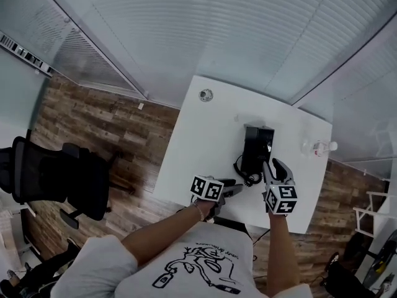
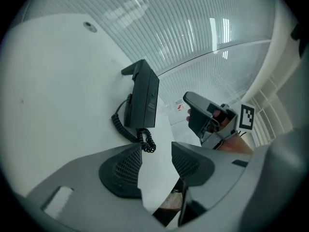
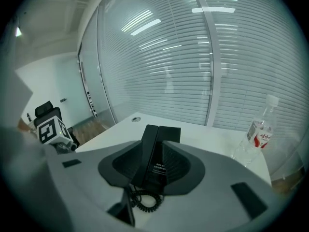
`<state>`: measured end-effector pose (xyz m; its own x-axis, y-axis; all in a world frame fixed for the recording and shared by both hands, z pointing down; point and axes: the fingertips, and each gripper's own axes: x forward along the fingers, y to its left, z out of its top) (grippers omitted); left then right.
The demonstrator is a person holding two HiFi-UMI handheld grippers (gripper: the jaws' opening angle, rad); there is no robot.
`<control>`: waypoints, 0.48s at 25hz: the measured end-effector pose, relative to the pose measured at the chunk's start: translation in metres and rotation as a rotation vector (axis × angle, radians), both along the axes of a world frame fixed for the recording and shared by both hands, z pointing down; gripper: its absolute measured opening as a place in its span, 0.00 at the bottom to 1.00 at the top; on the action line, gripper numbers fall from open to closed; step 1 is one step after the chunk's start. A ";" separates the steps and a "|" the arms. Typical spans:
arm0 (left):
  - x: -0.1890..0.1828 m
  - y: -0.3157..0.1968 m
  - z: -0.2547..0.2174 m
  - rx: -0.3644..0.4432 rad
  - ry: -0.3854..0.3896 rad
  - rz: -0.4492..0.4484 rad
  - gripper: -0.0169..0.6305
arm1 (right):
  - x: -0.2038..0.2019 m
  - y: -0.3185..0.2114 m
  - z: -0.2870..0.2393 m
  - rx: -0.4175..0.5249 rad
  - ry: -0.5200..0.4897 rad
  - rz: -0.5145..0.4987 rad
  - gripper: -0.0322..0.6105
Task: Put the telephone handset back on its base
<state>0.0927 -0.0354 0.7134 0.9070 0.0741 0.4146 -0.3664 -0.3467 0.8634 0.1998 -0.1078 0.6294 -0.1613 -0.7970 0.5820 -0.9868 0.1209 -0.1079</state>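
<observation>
The black telephone base [image 1: 265, 143] stands on the white table [image 1: 205, 148] with the handset [image 1: 251, 153] lying along its left side and the coiled cord [image 1: 248, 177] curling off its near end. My right gripper [image 1: 271, 165] hovers just right of the phone's near end, open and apart from it. In the right gripper view the handset [image 3: 150, 151] and base [image 3: 172, 134] show through the gap of that gripper [image 3: 153, 153]. Over the table's front edge, my left gripper [image 2: 157, 151] is open around nothing, with the handset [image 2: 133, 100] ahead of it.
A clear water bottle [image 1: 319, 148] stands at the table's right side, also in the right gripper view [image 3: 260, 129]. A round cable grommet [image 1: 206, 95] sits near the far left corner. A black office chair [image 1: 56, 176] stands on the wood floor at left. Glass walls with blinds surround the table.
</observation>
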 end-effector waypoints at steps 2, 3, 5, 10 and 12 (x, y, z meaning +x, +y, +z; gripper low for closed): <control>-0.010 -0.012 -0.015 0.101 -0.012 -0.015 0.26 | -0.002 0.007 -0.014 0.022 -0.003 -0.003 0.23; -0.015 -0.019 -0.025 0.154 -0.013 -0.026 0.23 | -0.004 0.010 -0.022 0.034 -0.005 -0.005 0.22; -0.021 -0.035 -0.049 0.256 -0.007 -0.054 0.17 | -0.008 0.015 -0.038 0.062 -0.009 -0.010 0.21; -0.025 -0.064 -0.112 0.518 0.017 -0.083 0.12 | -0.018 0.028 -0.078 0.133 -0.015 -0.033 0.18; -0.026 -0.070 -0.137 0.611 0.029 -0.084 0.12 | -0.021 0.032 -0.095 0.163 -0.010 -0.043 0.17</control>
